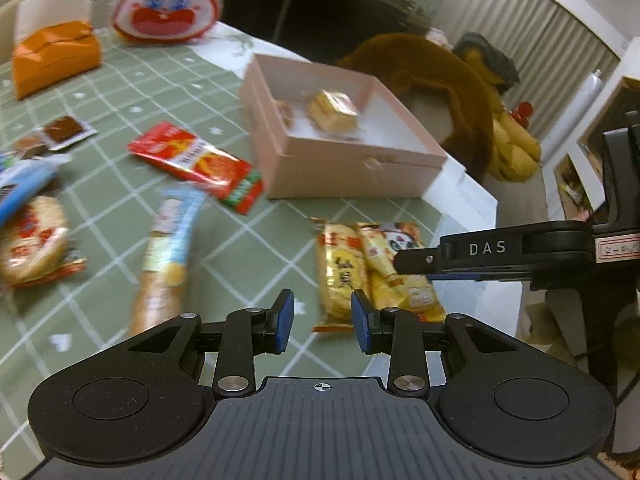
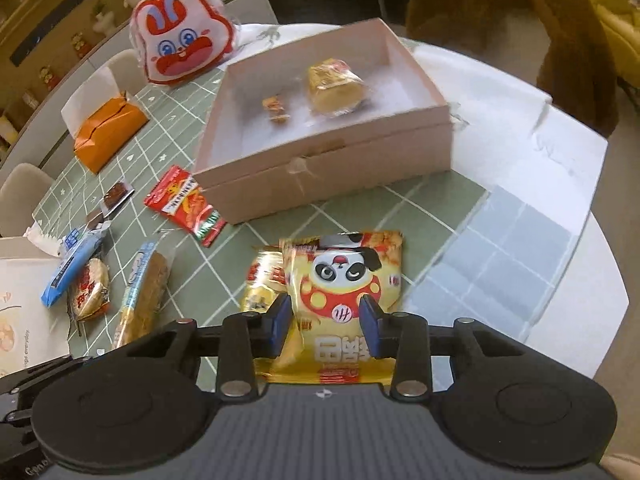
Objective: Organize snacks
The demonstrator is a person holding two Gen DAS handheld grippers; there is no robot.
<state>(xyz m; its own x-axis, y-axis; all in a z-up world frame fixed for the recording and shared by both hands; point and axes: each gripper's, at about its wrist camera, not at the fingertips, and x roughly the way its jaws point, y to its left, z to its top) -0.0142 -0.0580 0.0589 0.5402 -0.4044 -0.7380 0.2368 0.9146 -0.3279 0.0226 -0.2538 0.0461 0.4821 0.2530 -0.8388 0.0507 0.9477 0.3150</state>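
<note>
A yellow panda snack packet (image 2: 344, 276) lies on the green checked tablecloth (image 2: 360, 216), overlapping a second yellow packet (image 2: 260, 284). My right gripper (image 2: 325, 324) is shut on the panda packet, its blue pads pinching the sides. In the left wrist view the same two packets (image 1: 340, 272) lie just ahead, with one of the right gripper's fingers (image 1: 480, 248) reaching over them. My left gripper (image 1: 322, 320) hangs open above the cloth with nothing between its pads. An open pink box (image 2: 328, 168) (image 1: 352, 160) behind holds a wrapped cake (image 2: 336, 88) and a small sweet (image 2: 276, 108).
Left of the box lie a red packet (image 2: 184, 204), a long bar (image 2: 144, 292), a round cracker (image 2: 90, 288) and a blue packet (image 2: 72, 268). An orange tissue box (image 2: 108, 132) and a rabbit bag (image 2: 180, 40) stand at the back. The table edge curves at right.
</note>
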